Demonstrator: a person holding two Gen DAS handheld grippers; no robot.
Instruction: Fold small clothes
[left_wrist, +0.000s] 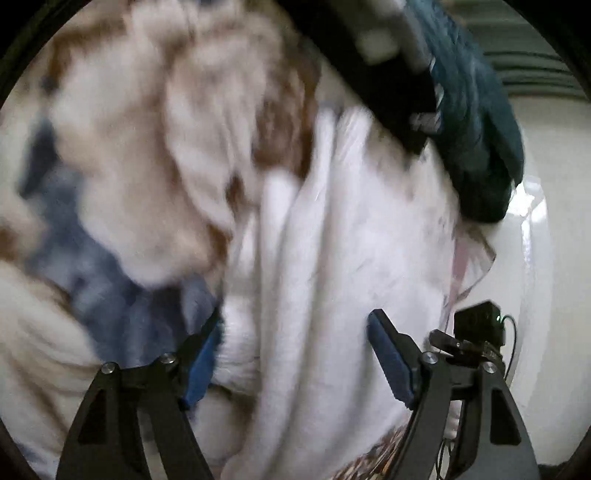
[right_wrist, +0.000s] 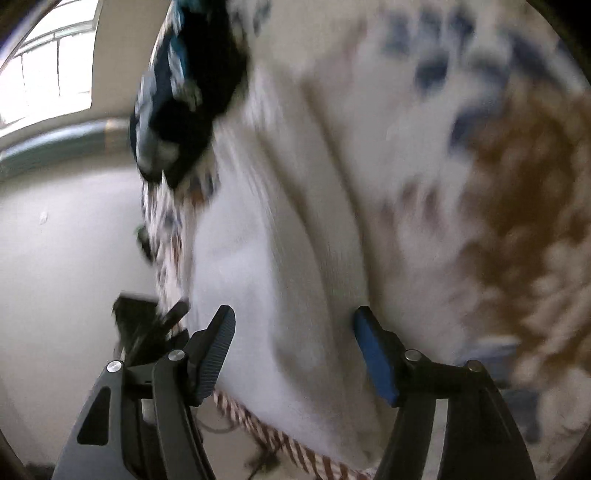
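A white garment with brown and blue blotches fills the left wrist view, blurred by motion. My left gripper is open, and a thick white fold of the garment lies between its jaws. The same white cloth fills the right wrist view, with brown patches at the right. My right gripper is open, and a white fold lies between its jaws. I cannot tell whether either gripper's pads touch the cloth.
A dark teal and black cloth hangs at the upper right in the left wrist view and shows at the upper left in the right wrist view. A red-and-white striped edge lies low. The other gripper's black body is nearby. A white surface lies to the left.
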